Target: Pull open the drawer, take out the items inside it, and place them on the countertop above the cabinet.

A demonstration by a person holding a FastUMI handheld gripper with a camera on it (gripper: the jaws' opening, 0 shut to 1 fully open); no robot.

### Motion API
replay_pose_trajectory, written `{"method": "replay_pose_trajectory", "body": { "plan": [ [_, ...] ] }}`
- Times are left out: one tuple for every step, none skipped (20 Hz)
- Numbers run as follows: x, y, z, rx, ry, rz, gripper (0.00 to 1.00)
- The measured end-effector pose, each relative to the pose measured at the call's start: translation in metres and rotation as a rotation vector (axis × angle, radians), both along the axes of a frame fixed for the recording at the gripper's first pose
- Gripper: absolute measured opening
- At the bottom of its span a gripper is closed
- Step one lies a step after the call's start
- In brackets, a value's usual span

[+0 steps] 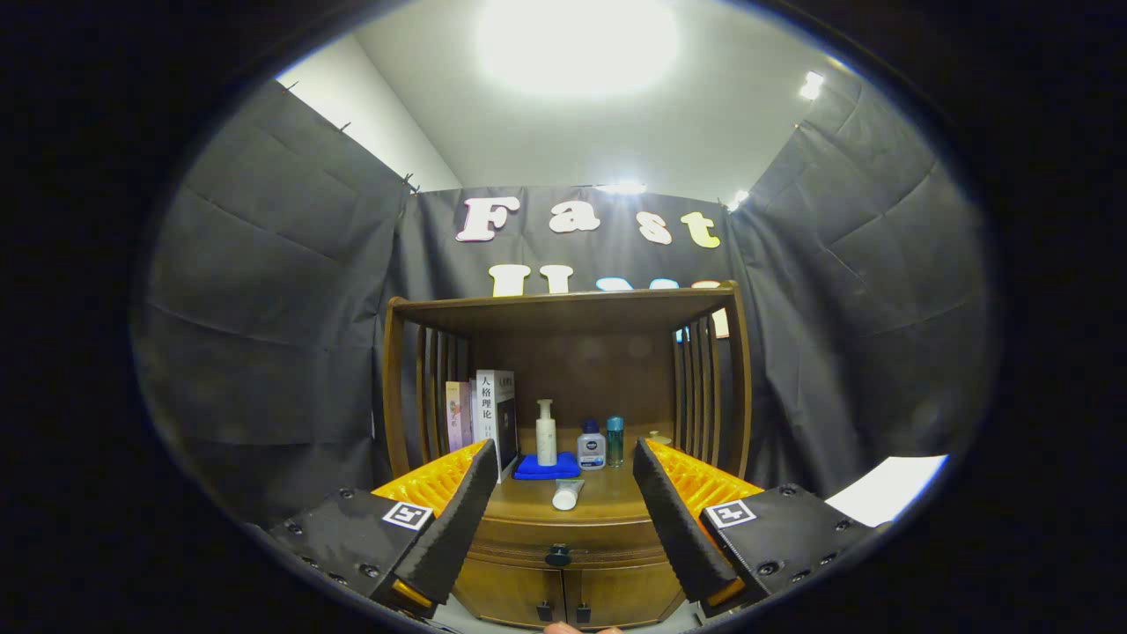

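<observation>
The gripper (559, 519) hangs wide open and empty in the lower part of the frame, its two fingers spread to either side of a wooden cabinet (563, 581). Low in the centre, between the fingers and beyond their tips, the drawer (563, 539) sits closed, its long axis running side to side and its front facing the camera; a dark knob (557, 555) marks its middle. Below it are two small doors (563, 597), each with a dark handle. Above the drawer lies the worktop (607, 495), already crowded: a white tube (567, 494) lies near the front edge, its cap end pointing toward the camera, and behind it a blue cloth (546, 468) carries an upright white pump bottle (546, 431). Just right of these stand a small bottle with a blue cap (591, 446) and a slim teal bottle (615, 440). Books (486, 421) stand upright at the left, against the slatted side of the shelf (563, 308) that roofs the worktop.
</observation>
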State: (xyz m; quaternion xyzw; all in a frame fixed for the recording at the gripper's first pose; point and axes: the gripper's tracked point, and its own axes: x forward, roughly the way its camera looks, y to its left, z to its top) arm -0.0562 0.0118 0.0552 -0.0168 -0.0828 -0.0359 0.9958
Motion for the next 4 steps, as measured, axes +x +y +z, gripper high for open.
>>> {"method": "replay_pose_trajectory", "body": {
  "plan": [
    [0.0004, 0.0034, -0.0027, -0.003, 0.007, 0.006, 0.97],
    [0.0031, 0.0042, -0.0048, -0.009, 0.012, 0.008, 0.97],
    [0.0041, 0.0044, -0.0063, -0.019, 0.015, 0.004, 0.97],
    [0.0038, 0.0042, -0.0064, -0.026, 0.016, -0.001, 0.97]
  ]
}}
